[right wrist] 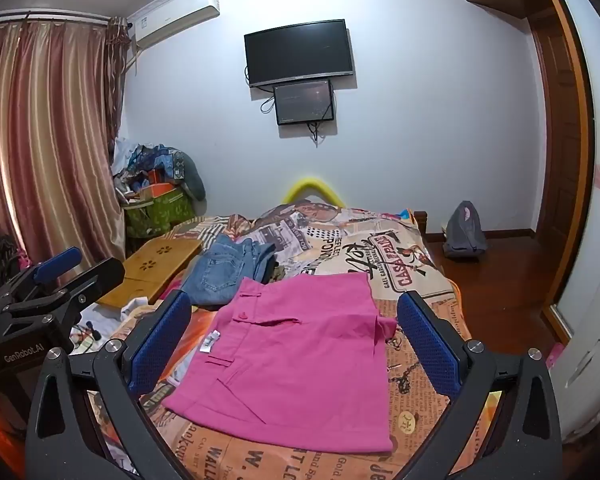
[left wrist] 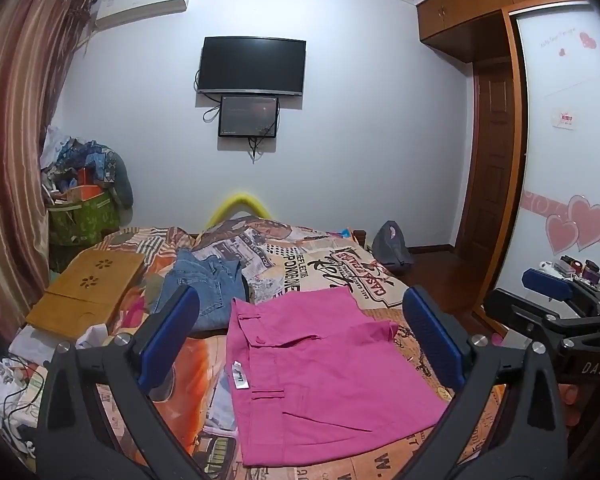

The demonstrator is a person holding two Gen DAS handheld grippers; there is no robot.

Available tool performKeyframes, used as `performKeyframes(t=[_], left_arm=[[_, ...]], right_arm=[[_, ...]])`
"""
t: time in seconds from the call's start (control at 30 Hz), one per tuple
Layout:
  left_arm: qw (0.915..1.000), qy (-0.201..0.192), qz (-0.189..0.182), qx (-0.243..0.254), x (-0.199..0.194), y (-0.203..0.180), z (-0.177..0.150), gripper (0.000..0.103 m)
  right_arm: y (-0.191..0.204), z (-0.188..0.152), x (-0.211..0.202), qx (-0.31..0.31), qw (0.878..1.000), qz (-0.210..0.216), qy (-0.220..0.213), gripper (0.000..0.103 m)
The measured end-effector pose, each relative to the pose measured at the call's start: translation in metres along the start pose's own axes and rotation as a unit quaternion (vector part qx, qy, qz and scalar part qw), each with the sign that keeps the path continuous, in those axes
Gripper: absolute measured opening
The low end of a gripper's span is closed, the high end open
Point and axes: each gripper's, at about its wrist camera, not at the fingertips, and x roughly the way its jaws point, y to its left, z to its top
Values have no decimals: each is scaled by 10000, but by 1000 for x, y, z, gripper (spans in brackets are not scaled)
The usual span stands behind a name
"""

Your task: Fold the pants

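Tongs first: left gripper [left wrist: 300, 340] fills the bottom of the left wrist view, jaws spread wide, nothing between the blue pads, hanging above the bed and not touching cloth. Right gripper [right wrist: 294, 340] same in the right wrist view, jaws wide apart, empty, above the bed. Each gripper also shows in the other's view, at the frame edge. Pink pants [left wrist: 320, 380] lie folded and flat on the bedspread [left wrist: 320, 268], lower centre of both frames, waistband with white label toward frame left, one cloth corner sticking out at the right edge. Blue jeans [left wrist: 208, 284] sit crumpled just beyond the pants, up-left of them, edges close or touching, can't tell which. Wooden lap tray [left wrist: 88, 292] lies left of the jeans on the bed. Upper centre: black TV [left wrist: 252, 64] on the white wall, smaller screen [left wrist: 248, 116] right below it. Striped curtain [left wrist: 16, 120] at frame left, wooden door [left wrist: 488, 152] at frame right, grey backpack [left wrist: 390, 246] on the floor near the bed's far right corner.
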Motion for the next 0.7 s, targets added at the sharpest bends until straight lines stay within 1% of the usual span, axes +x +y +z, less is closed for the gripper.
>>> performKeyframes(t=[0.3, 0.7], left_arm=[[10000, -11, -37, 16, 1, 5, -2, 103], [10000, -25, -32, 62, -4, 3, -1, 103]], right_arm=[[1, 1, 2, -21, 10000, -12, 2, 103], [-1, -1, 2, -44, 10000, -47, 22, 103]])
